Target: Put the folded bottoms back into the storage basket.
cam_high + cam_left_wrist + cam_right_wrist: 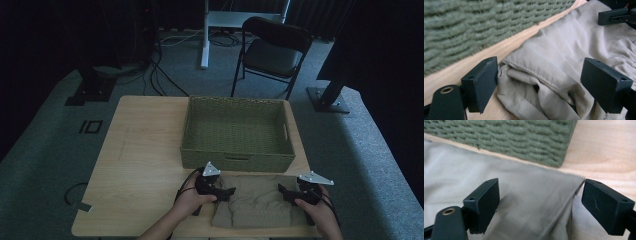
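A folded beige garment (255,202) lies on the wooden table (140,160) at the near edge, just in front of a green woven basket (237,132). My left gripper (226,192) is open at the garment's left edge; its jaws stand wide on either side of the folded layers (541,75). My right gripper (284,192) is open at the garment's right side, jaws wide around the garment's corner (564,187). The basket wall (474,27) runs close behind the cloth, and its corner (556,150) lies just beyond the right gripper. The other gripper's jaw (614,16) appears at the top right of the left gripper view.
The basket holds nothing. A black folding chair (272,50) and a white stand leg (205,35) are on the carpet beyond the table. Cables and a dark stand base (92,90) lie at the far left. Bare tabletop stretches left of the basket.
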Available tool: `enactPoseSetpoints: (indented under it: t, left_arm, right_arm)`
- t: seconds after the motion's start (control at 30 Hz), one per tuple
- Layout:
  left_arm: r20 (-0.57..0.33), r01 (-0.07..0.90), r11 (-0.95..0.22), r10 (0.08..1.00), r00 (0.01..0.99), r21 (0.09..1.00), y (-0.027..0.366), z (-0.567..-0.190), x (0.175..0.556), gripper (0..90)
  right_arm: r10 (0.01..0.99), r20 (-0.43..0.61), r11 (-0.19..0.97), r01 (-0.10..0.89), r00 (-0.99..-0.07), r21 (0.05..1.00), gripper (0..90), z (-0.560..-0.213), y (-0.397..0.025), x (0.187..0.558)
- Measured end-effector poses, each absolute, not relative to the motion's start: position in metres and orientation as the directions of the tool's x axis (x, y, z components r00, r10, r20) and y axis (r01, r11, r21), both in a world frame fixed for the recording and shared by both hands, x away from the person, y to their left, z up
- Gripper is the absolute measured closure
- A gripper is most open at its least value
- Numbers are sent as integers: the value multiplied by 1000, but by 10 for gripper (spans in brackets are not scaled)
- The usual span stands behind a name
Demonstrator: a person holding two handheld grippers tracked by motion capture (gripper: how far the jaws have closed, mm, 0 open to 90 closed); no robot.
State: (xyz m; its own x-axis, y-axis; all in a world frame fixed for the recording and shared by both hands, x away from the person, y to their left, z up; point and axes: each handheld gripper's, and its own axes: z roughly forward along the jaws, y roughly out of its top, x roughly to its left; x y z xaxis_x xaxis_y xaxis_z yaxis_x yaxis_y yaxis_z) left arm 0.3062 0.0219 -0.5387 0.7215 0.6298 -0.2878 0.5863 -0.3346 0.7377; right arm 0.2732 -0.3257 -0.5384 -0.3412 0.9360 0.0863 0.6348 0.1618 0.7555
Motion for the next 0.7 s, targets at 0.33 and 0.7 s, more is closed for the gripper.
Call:
enactPoseSetpoints:
  t: [0.33, 0.7]
  left_arm:
    - [-289, 599, -350, 633, 718, 721, 16, -549, 309, 150]
    - [-251, 571, -355, 641, 725, 740, 8, -552, 309, 150]
  right_arm:
    - [932, 95, 173, 660, -349, 731, 145, -547, -324, 274]
    - [933, 89, 181, 669, -348, 721, 146, -552, -324, 276]
